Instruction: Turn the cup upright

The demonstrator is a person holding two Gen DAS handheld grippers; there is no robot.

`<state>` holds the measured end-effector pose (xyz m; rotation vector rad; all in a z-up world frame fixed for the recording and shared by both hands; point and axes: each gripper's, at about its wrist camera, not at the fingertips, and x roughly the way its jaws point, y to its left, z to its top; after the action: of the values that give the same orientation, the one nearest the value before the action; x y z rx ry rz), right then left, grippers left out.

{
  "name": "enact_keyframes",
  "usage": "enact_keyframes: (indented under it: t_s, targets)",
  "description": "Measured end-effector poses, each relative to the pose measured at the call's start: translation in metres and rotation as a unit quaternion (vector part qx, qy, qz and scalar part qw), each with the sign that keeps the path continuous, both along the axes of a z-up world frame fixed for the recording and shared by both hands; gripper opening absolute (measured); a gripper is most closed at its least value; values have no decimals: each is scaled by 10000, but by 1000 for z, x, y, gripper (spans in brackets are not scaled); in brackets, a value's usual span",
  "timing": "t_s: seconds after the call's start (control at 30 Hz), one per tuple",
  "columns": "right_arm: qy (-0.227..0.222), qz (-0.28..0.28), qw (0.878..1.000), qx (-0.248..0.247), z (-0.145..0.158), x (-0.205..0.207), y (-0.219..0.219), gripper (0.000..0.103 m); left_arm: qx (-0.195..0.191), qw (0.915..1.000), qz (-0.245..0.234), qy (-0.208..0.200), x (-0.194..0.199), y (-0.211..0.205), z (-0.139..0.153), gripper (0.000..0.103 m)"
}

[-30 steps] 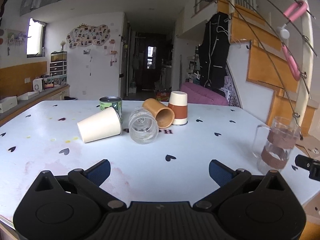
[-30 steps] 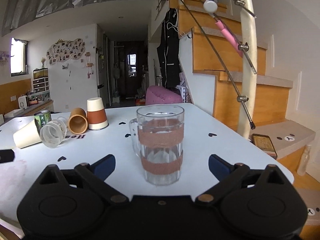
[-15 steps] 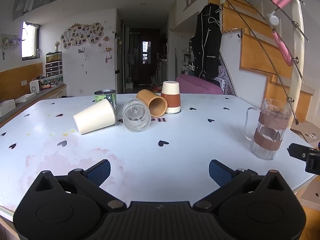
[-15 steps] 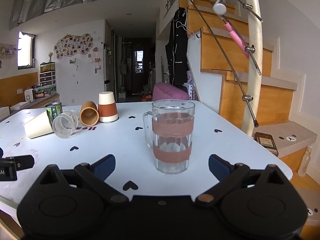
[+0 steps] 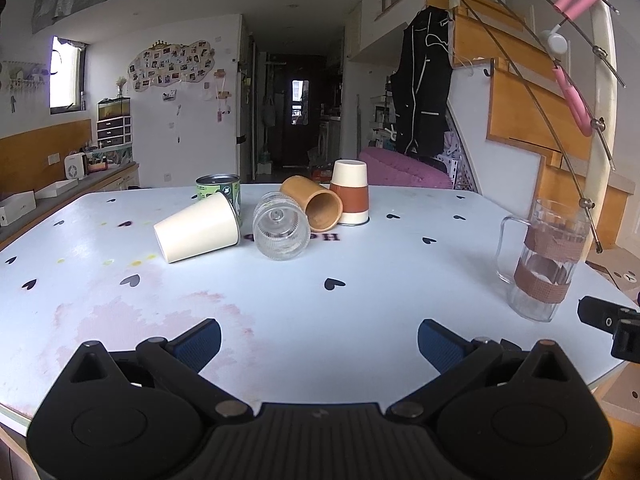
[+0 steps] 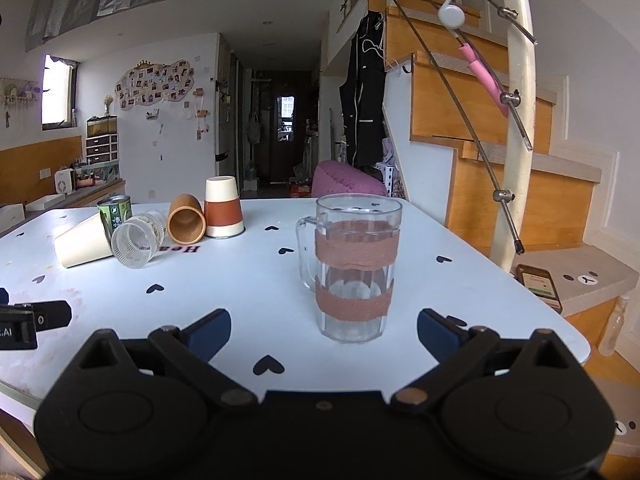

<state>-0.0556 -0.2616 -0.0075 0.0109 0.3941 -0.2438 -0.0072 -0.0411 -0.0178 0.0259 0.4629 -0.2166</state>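
Both tongs, left (image 5: 319, 334) and right (image 6: 324, 330), are held wide open and empty, drawn back from the upright mug (image 6: 352, 266), so another cup seems next.

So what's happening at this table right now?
A person holds two grippers over a white table, both open and holding nothing. The right gripper faces an upright glass mug just ahead of it. Ahead of the left gripper, a cream paper cup, a ribbed clear glass and a tan cup lie on their sides; a cream-and-brown cup stands upside down.
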Motion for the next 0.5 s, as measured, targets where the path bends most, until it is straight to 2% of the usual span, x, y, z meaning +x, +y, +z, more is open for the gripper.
enact_keyframes:
  t_s: [0.5]
  targets:
    - [15,5,10000,-13,0,1,1,101,-1,10000,4,-1,0,1,0,103]
